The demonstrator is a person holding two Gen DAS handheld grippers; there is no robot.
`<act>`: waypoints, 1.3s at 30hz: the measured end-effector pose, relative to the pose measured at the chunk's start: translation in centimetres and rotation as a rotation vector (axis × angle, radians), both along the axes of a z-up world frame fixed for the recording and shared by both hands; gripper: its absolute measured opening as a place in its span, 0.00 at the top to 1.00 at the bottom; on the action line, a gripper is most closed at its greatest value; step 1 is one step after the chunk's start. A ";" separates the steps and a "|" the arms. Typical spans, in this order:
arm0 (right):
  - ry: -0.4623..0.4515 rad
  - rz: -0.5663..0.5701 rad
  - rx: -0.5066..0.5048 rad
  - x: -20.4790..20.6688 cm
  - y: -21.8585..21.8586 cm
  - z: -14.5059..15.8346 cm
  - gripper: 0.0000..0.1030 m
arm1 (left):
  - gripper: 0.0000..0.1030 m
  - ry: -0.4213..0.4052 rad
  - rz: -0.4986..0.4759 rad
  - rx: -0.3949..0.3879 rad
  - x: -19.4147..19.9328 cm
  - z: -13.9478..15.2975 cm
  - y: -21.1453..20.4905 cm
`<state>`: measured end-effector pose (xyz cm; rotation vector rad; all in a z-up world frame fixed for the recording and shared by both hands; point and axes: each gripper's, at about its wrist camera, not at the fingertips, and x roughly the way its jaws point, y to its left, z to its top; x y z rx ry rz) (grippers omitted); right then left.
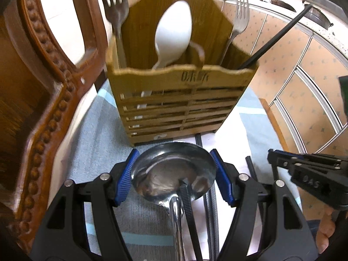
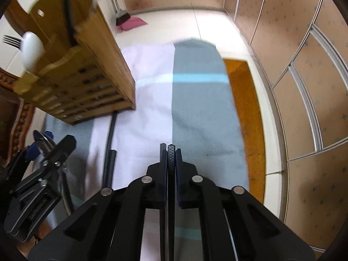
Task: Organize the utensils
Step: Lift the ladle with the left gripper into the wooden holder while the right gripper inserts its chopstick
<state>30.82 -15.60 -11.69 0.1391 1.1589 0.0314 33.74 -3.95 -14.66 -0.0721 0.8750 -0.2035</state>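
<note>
Left gripper (image 1: 174, 176): blue-padded fingers (image 1: 125, 177) closed on the bowl of a steel ladle (image 1: 171, 174), one pad at each side of the bowl, handle running back toward the camera. Ladle is held above the cloth-covered surface (image 1: 104, 130), just in front of the wooden utensil holder (image 1: 178, 100).

Holder stands upright on the cloth, slatted front, tall back board with a hanging hole. Inside: a white spoon (image 1: 174, 32) at centre, a fork (image 1: 116, 10) in the left compartment, a second fork (image 1: 240, 15) right of centre, and a black rod-like utensil (image 1: 278, 34) leaning out of the right corner.

Right gripper (image 2: 171, 150): fingers pressed together on a thin black textured stick (image 2: 171, 158) that runs between them toward the camera. It hovers over the grey-and-white cloth (image 2: 195, 100), to the right of the holder.

More black sticks (image 2: 109, 152) lie on the cloth between the two grippers. Carved wooden chair (image 1: 43, 100) at left of the surface.
</note>
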 end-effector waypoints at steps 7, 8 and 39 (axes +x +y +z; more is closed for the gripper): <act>-0.118 0.012 0.051 -2.7 -0.2 5.9 0.93 | 0.36 -0.068 0.010 0.019 -2.5 4.4 0.2; -0.132 0.014 0.055 -3.0 -0.1 6.5 0.93 | 0.36 -0.076 0.011 0.021 -2.9 4.9 0.3; -0.394 0.093 0.104 -8.3 0.5 15.9 0.93 | 0.37 -0.234 0.021 0.053 -7.7 13.9 1.2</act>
